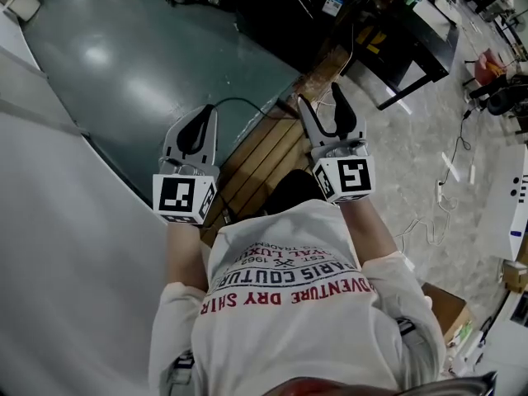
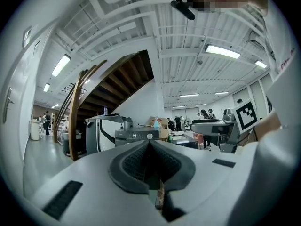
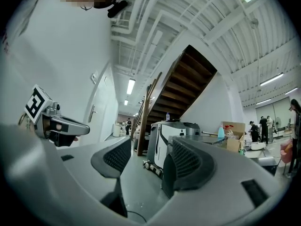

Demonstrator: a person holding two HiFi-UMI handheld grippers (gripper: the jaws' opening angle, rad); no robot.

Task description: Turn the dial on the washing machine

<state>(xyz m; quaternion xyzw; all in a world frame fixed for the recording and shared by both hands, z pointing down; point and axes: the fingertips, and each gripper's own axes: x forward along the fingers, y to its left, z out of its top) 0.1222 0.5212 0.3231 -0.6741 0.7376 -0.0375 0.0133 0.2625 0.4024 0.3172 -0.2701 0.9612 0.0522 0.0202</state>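
Left claw (image 1: 200, 115) clenched, empty. Right claw (image 1: 320, 95) released, nothing between its jaws. Both are raised over the green floor (image 1: 124, 64). Washing machine (image 2: 136, 136) stands well ahead near the wooden staircase (image 2: 117, 81), its dial (image 2: 150, 136) untouched.

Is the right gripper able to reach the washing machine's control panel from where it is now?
Probably not yet. The right gripper, open and empty, is far from the control panel. Only open floor appears between, so walking closer should do.
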